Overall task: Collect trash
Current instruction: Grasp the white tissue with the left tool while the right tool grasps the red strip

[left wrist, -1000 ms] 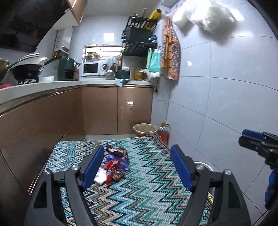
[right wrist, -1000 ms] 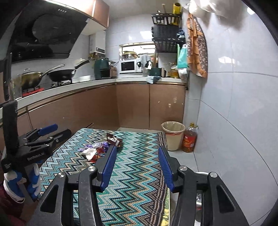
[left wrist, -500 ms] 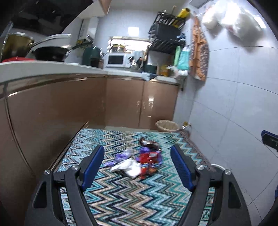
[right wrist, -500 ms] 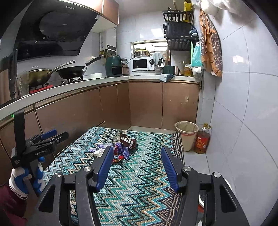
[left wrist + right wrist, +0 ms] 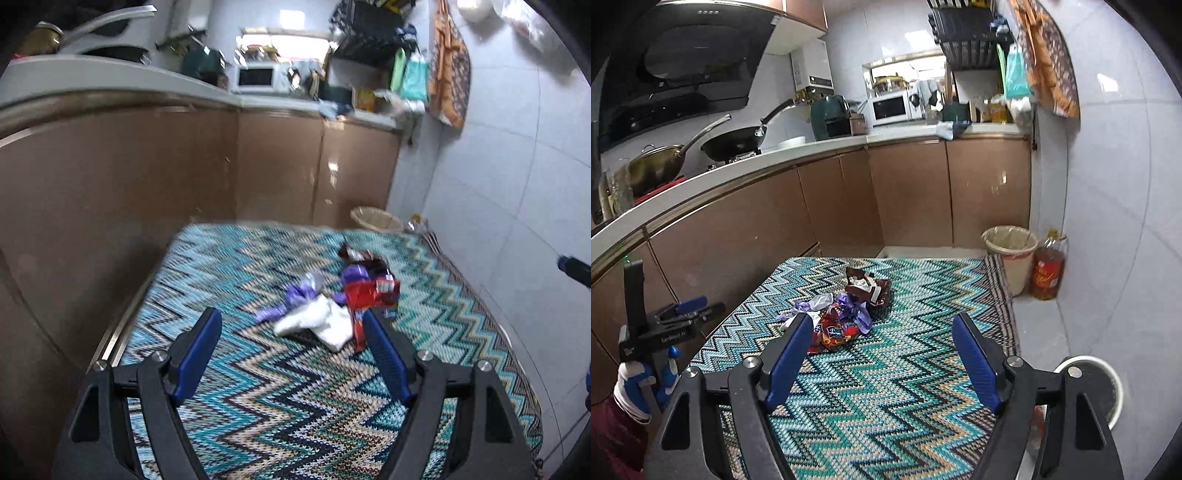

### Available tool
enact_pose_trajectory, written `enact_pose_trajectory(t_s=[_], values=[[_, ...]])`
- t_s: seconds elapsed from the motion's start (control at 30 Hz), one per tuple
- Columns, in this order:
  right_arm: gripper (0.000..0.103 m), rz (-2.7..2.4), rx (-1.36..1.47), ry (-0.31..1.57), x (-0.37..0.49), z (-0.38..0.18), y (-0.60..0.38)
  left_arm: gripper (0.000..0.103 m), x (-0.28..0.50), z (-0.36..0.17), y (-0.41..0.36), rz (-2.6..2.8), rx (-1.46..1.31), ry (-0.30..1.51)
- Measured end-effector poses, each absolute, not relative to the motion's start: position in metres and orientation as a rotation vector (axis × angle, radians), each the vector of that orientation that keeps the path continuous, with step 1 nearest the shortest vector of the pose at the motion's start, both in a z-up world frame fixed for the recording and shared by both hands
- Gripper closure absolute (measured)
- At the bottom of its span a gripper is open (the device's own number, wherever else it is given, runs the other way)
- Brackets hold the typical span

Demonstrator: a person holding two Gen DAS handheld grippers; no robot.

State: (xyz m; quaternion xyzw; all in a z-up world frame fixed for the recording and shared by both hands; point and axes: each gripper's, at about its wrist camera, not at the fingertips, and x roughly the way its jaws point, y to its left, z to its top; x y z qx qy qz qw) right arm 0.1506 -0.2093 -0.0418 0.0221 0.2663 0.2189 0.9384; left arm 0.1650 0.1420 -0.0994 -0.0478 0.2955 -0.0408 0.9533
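A small heap of trash lies on the zigzag rug (image 5: pixel 280 398): a white crumpled paper (image 5: pixel 321 321), a red wrapper (image 5: pixel 369 291), a purple wrapper (image 5: pixel 295 295) and a brown wrapper (image 5: pixel 362 256). My left gripper (image 5: pixel 290 314) hangs open just short of the heap, its jaws empty. My right gripper (image 5: pixel 882 319) is above the rug, its jaws opening with nothing between them. From there the brown wrapper (image 5: pixel 868 286) and red wrapper (image 5: pixel 833 332) lie ahead to the left. The left gripper (image 5: pixel 701 308) shows at the left edge. A lined waste bin (image 5: pixel 1010 251) stands in the far corner.
Brown cabinets (image 5: pixel 905 195) run along the left and far side, close to the rug's edge. An oil bottle (image 5: pixel 1047 273) stands beside the bin against the tiled wall. A round white-rimmed object (image 5: pixel 1108 387) lies on the floor right of the rug.
Both grippers have come down and closer to the heap. The left view has swung so the trash sits near its right finger. The right jaws have spread wider.
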Motion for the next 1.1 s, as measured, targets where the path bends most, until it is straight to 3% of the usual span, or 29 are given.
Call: enact_pose_trajectory(t_s=[0.1,0.27,0.33,0.93,1.1], values=[[0.027,0.469,0.053,0.573,0.168,-0.051,-0.205,0.028,0.181,-0.115,0.139,-0.122,-0.102,0.649],[0.027,0.525,0.037,0.626,0.196,-0.069,-0.187,0.052,0.208,-0.137,0.132,-0.232,-0.144,0.729],[0.027,0.547,0.033,0.643,0.204,-0.075,-0.178,0.056,0.220,-0.145,0.129,-0.259,-0.143,0.751],[0.032,0.690,0.016,0.766,0.269,-0.128,-0.121,0.060,0.277,-0.184,0.124,-0.275,-0.042,0.812],[0.040,0.725,0.009,0.794,0.280,-0.139,-0.104,0.078,0.281,-0.192,0.140,-0.271,-0.134,0.820]])
